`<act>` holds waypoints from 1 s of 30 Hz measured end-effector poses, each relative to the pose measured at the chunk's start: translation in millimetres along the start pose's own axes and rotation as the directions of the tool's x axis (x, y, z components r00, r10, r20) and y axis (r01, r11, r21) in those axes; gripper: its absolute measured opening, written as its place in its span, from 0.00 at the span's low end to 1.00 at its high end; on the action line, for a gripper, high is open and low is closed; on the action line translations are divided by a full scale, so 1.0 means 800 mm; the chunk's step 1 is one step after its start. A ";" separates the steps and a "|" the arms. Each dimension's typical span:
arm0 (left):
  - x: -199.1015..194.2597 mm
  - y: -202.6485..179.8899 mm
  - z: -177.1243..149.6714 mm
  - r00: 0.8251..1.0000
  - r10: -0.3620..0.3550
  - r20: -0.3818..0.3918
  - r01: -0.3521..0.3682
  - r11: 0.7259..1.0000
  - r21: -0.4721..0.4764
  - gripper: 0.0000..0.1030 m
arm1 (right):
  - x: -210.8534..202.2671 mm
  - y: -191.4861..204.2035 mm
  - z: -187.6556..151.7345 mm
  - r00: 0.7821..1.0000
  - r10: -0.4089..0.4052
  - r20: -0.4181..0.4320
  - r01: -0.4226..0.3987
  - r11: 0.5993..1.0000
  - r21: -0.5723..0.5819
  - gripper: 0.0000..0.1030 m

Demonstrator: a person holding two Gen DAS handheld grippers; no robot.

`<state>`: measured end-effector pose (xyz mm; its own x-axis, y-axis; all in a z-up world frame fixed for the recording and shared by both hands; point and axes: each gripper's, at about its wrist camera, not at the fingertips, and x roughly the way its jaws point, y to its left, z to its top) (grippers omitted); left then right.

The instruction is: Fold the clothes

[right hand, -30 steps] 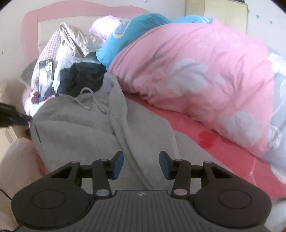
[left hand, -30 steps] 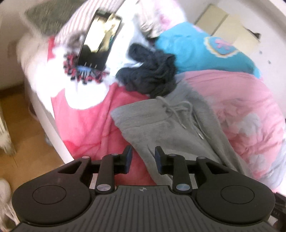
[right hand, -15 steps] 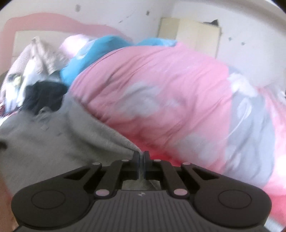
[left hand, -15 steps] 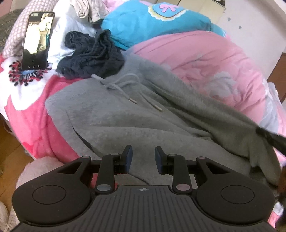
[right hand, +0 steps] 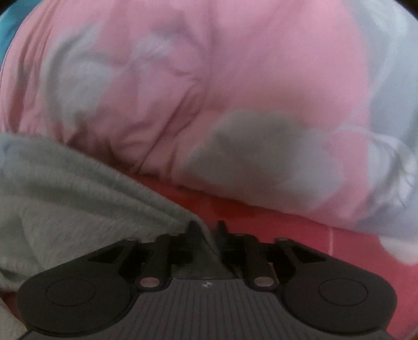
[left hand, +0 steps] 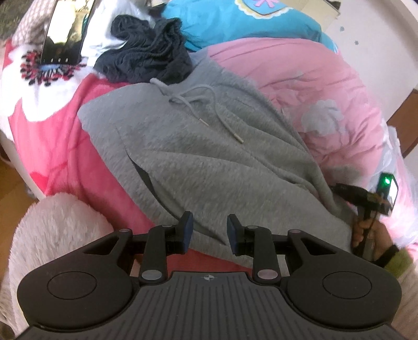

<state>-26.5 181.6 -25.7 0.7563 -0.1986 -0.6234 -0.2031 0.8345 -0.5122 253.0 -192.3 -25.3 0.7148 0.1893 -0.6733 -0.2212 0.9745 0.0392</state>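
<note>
On the pink bed (left hand: 65, 136), against a pink duvet (left hand: 326, 86), grey sweatpants (left hand: 209, 151) lie spread beside dark clothing (left hand: 146, 57). The right gripper (right hand: 206, 227) pinches their edge; the left gripper (left hand: 208, 227) hovers released above.

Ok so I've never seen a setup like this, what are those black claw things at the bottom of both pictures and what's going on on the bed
Those are two-finger grippers that a person holds, one in each hand; no robot arm is involved. Each carries a fisheye camera looking forward along its fingers, so each picture is one gripper's own view.

In the left view, the left gripper is open and empty above grey sweatpants spread on a pink floral bedsheet. Behind lie a crumpled dark garment, a phone, a blue pillow and a pink duvet.

In the right view, which is blurred, the right gripper is shut on a fold of the sweatpants.
</note>
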 end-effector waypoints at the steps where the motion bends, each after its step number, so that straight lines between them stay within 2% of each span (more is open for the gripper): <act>1: 0.000 0.004 0.002 1.000 -0.011 -0.003 0.011 1.000 -0.021 0.31 | -0.010 -0.007 -0.001 1.000 0.015 0.006 -0.015 0.999 0.029 0.33; 4: -0.002 0.014 0.005 0.999 -0.052 -0.002 0.051 0.995 -0.083 0.36 | -0.069 -0.037 -0.011 0.993 0.098 0.072 -0.108 0.983 0.148 0.36; 5: -0.003 0.017 0.006 0.998 -0.065 -0.001 0.064 0.993 -0.103 0.39 | -0.093 -0.048 -0.016 0.986 0.130 0.103 -0.147 0.971 0.188 0.40; 8: 0.001 0.025 0.007 0.996 -0.092 -0.002 0.091 0.983 -0.157 0.46 | -0.186 -0.078 -0.047 0.947 0.232 0.222 -0.292 0.910 0.296 0.46; 9: 0.004 0.028 0.007 0.995 -0.100 -0.005 0.097 0.980 -0.175 0.48 | -0.212 -0.090 -0.065 0.943 0.225 0.247 -0.299 0.897 0.325 0.47; 11: 0.010 0.030 0.009 0.994 -0.112 -0.008 0.108 0.973 -0.204 0.52 | -0.263 -0.114 -0.100 0.932 0.207 0.297 -0.314 0.870 0.381 0.60; 14: 0.019 0.026 0.013 0.994 -0.111 -0.004 0.108 0.972 -0.211 0.55 | -0.338 -0.149 -0.154 0.916 0.169 0.365 -0.335 0.821 0.463 0.65; 19: 0.029 0.015 0.017 0.997 -0.075 -0.018 0.071 0.980 -0.184 0.56 | -0.396 -0.181 -0.244 0.944 -0.014 0.329 -0.215 0.733 0.646 0.65; 22: 0.031 0.008 0.014 0.999 -0.044 -0.017 0.041 0.986 -0.161 0.56 | -0.405 -0.175 -0.263 0.945 -0.086 0.315 -0.153 0.737 0.659 0.65; 27: 0.033 -0.005 0.011 1.000 0.019 -0.012 -0.021 0.993 -0.120 0.56 | -0.376 -0.124 -0.240 0.948 -0.143 0.283 0.001 0.894 0.449 0.65; 30: 0.035 -0.016 0.009 0.998 0.065 -0.003 -0.065 0.994 -0.088 0.56 | -0.347 -0.084 -0.218 0.947 -0.175 0.268 0.096 0.955 0.282 0.63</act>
<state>1.5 168.8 -32.4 0.7394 -0.1451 -0.6574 -0.3062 0.7971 -0.5204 -46.2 -331.4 30.5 0.8938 0.0415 -0.4466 0.0446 0.9825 0.1807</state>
